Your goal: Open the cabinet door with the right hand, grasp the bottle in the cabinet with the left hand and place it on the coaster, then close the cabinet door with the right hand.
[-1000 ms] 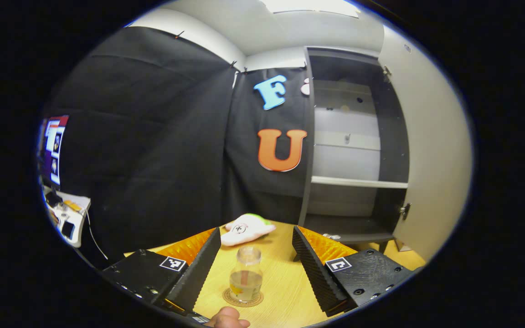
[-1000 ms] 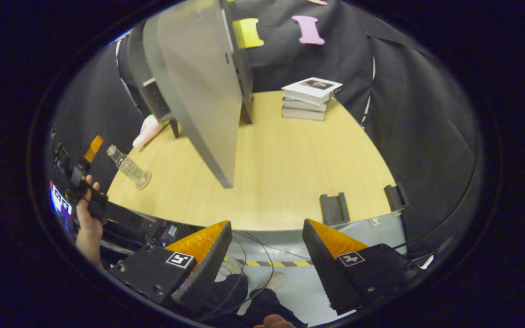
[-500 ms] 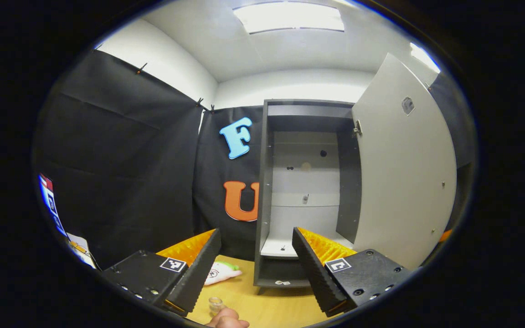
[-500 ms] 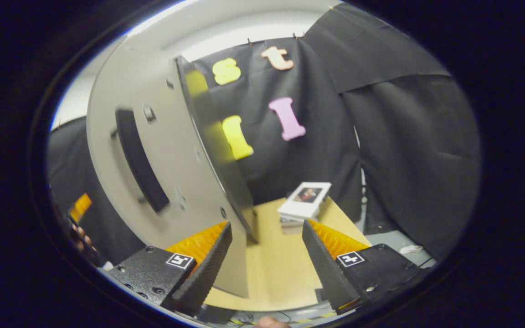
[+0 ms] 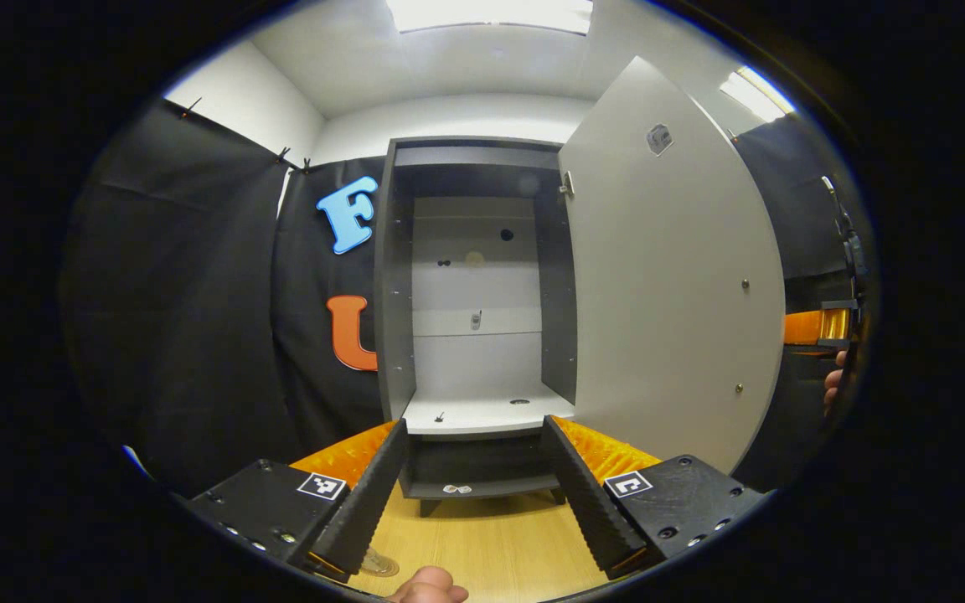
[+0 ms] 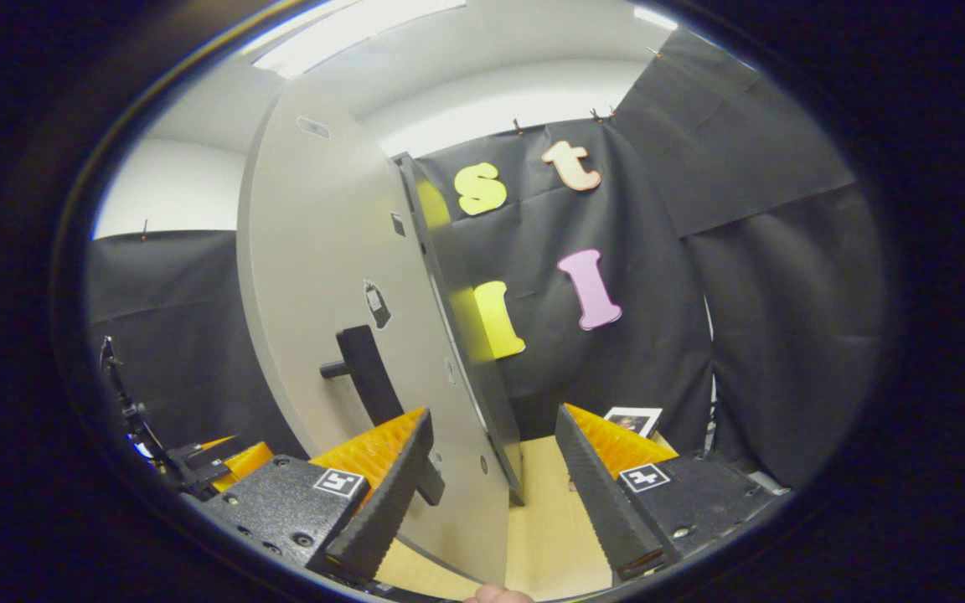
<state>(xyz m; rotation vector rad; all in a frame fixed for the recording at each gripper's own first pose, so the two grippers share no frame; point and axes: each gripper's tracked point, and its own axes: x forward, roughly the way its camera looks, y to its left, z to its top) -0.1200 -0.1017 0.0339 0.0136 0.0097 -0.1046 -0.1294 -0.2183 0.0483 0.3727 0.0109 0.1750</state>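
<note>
On the far side of the table [image 5: 482,548] we see the cabinet [image 5: 474,318] standing open, shelves bare, its door [image 5: 667,276] swung out to the right. In the right gripper view the door's handle [image 6: 369,377] sits just beyond the left finger. Left tongs [image 5: 472,494] wide, holding nothing. Right tongs [image 6: 495,494] wide, straddling the door edge, not touching. Bottle [image 5: 378,564] barely shows near the left tongs, on the table.

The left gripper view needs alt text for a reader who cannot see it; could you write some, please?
An open cabinet stands on a wooden table, its door swung wide to the right. The left gripper hangs open before it.
</note>
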